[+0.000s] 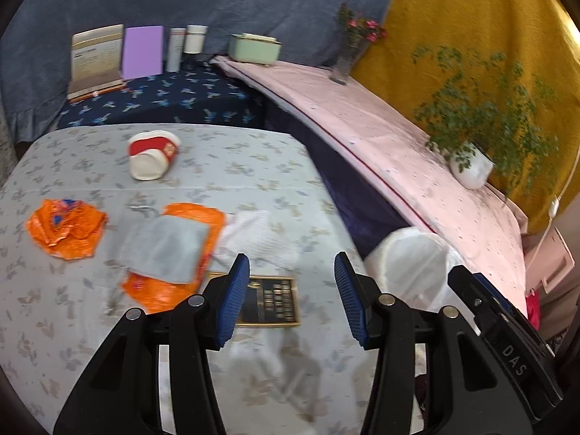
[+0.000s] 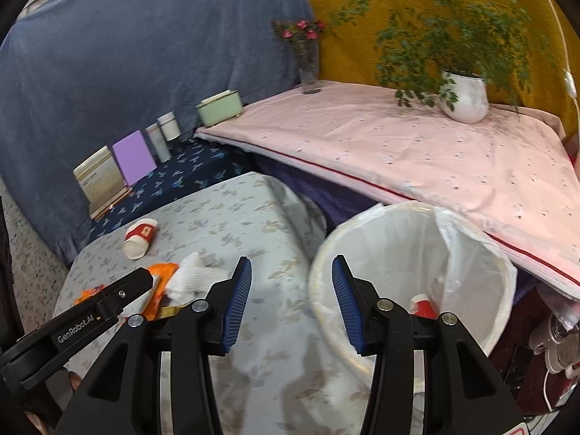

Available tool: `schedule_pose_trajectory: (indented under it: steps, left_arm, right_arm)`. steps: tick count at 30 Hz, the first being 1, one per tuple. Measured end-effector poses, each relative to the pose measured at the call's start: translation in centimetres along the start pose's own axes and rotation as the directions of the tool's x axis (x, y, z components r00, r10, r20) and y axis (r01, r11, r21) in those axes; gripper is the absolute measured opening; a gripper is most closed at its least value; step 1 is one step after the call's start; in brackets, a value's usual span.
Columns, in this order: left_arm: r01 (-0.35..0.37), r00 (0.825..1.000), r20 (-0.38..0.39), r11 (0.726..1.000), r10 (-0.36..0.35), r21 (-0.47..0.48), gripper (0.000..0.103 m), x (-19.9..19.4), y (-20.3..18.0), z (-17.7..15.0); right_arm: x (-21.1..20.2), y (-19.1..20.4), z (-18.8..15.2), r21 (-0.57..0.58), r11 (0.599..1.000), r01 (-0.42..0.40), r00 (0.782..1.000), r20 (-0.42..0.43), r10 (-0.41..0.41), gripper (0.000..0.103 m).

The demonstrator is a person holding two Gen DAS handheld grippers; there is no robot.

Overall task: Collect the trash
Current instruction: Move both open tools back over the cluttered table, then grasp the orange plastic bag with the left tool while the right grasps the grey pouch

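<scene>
On the floral tablecloth (image 1: 253,166) lies a tipped red-and-white paper cup (image 1: 152,159) (image 2: 139,239). Nearer are a crumpled orange wrapper (image 1: 65,228), a second orange wrapper (image 1: 203,217) under a grey packet (image 1: 166,250), a white tissue (image 1: 253,235) (image 2: 195,275) and a black-and-gold card (image 1: 272,301). My left gripper (image 1: 291,297) hovers open and empty over the card. My right gripper (image 2: 291,301) is open and empty between the table's edge and the white-lined bin (image 2: 398,253) (image 1: 409,253). A red-and-white cup (image 2: 422,306) lies in the bin.
A pink-covered surface (image 2: 398,152) behind the bin carries a potted plant (image 2: 465,98) and a vase of flowers (image 2: 308,69). At the back, on a dark blue cloth, are a green box (image 1: 253,49), jars (image 1: 195,38), a purple board (image 1: 143,52) and a book (image 1: 96,58).
</scene>
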State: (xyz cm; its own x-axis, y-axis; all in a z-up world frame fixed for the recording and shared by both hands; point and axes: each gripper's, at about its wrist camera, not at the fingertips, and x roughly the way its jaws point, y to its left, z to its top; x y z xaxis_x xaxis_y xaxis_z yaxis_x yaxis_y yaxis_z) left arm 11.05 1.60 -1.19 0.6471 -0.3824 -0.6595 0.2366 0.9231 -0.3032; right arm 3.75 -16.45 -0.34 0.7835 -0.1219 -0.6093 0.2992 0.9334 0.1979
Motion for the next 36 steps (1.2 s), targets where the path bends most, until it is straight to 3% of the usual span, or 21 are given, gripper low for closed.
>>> schedule_pose_trajectory:
  steps: [20, 36]
  left_arm:
    - [-0.197, 0.979, 0.023, 0.963, 0.204, -0.185, 0.046, -3.4, 13.6, 0.0]
    - [-0.315, 0.947, -0.013, 0.924, 0.320, -0.217, 0.046, -2.5, 19.6, -0.2]
  right_arm:
    - [2.5, 12.3, -2.3, -0.170, 0.975, -0.145, 0.986, -0.102, 0.129, 0.046]
    - [6.5, 17.8, -4.5, -0.230, 0.952, -0.201, 0.967, -0.201, 0.155, 0.046]
